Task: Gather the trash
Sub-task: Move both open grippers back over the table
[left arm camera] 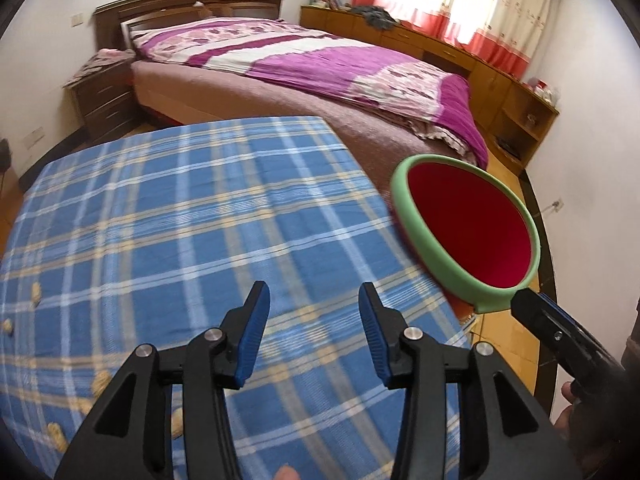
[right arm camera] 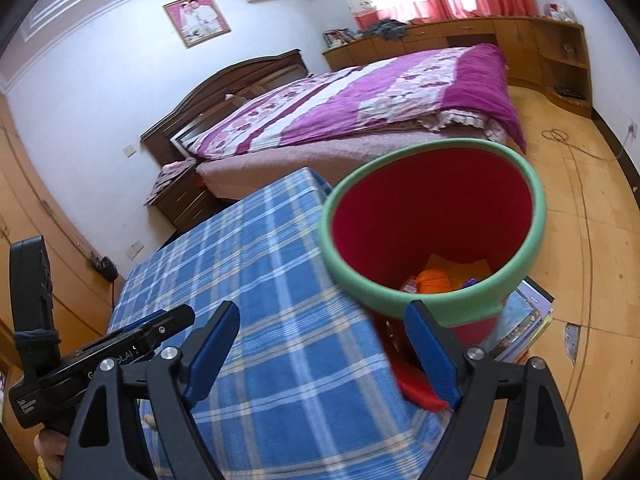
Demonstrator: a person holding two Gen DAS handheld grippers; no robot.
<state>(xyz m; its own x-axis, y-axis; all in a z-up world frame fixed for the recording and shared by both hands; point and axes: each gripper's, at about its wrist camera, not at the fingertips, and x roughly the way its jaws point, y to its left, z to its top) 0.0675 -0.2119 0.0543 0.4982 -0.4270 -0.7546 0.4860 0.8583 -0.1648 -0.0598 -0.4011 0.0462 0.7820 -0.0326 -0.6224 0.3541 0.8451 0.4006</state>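
Observation:
A red trash bin with a green rim (right arm camera: pixel 434 224) stands beside the right edge of a table under a blue plaid cloth (left arm camera: pixel 208 216). It also shows in the left wrist view (left arm camera: pixel 468 228). Orange and coloured scraps (right arm camera: pixel 436 280) lie inside it. Several peanut shells (left arm camera: pixel 36 292) lie on the cloth at the left. My left gripper (left arm camera: pixel 314 308) is open and empty above the cloth. My right gripper (right arm camera: pixel 324 328) is open, its right finger (right arm camera: pixel 432 348) against the bin's near rim; it also shows in the left wrist view (left arm camera: pixel 532 308).
A bed with a purple quilt (left arm camera: pixel 320 60) stands beyond the table. A dark nightstand (left arm camera: pixel 104 96) is to its left. Wooden cabinets (left arm camera: pixel 460 52) line the window wall. A stack of books (right arm camera: pixel 524 324) lies on the wooden floor by the bin.

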